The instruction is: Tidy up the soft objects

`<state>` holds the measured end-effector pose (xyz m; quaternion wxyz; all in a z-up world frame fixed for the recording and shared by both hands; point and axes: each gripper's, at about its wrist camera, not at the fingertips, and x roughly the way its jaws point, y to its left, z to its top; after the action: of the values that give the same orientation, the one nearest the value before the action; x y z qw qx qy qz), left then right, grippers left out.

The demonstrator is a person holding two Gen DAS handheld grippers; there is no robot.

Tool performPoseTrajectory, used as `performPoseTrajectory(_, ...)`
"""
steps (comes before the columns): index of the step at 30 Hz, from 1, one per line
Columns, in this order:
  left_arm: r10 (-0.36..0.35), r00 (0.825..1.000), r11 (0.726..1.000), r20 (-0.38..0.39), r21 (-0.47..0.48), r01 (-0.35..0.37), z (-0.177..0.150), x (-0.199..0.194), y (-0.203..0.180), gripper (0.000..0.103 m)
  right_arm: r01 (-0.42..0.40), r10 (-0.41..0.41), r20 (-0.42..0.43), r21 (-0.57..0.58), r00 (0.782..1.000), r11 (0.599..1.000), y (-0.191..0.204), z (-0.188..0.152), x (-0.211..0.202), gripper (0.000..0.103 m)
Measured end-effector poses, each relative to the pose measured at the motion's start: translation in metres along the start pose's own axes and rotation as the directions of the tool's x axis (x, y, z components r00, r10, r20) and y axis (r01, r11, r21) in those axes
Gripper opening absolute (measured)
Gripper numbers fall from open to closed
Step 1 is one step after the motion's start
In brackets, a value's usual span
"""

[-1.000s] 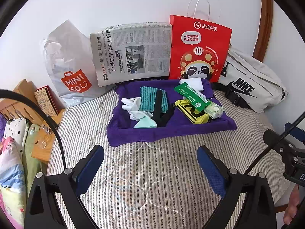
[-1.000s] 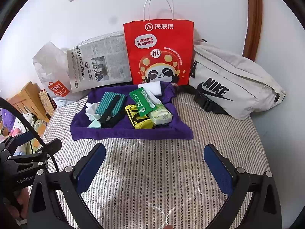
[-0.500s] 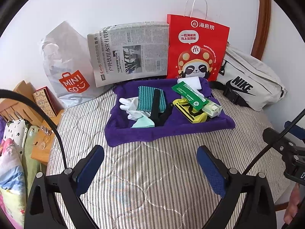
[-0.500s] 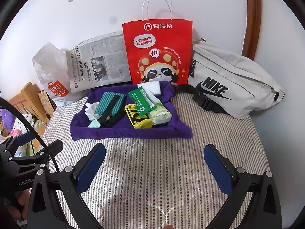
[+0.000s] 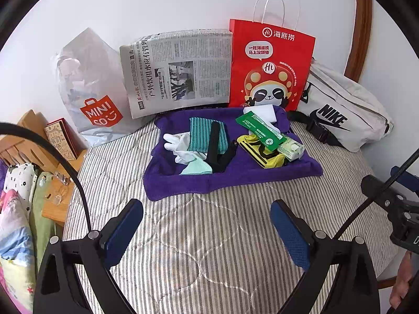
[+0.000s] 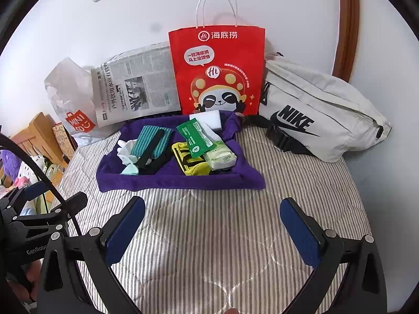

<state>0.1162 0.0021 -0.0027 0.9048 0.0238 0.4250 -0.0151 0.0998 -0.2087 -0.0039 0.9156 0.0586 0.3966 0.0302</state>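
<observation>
— Purple towel (image 5: 235,178) on the striped bed (image 5: 209,235), small soft things piled on it?
— Yes. Left gripper (image 5: 207,225) and right gripper (image 6: 212,222) hover short of it, both spread wide, empty.

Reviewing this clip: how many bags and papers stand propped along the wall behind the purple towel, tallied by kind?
Plastic shopping bag: 1, the translucent white Miniso bag.
Folded newspaper: 1.
Paper carrier bag: 1, the red panda-print bag.
Fabric waist bag: 1, the off-white Nike bag.
Total: 4
</observation>
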Motion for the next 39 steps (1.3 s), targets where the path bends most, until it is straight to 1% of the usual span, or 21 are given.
performPoseTrajectory(39, -0.011, 1.0, 1.0, -0.006, 0.009, 0.011, -0.002, 0.002, 0.011, 0.098, 0.003, -0.003, -0.007, 0.004, 1.0, 1.0, 0.0, -0.002, 0.001, 0.102)
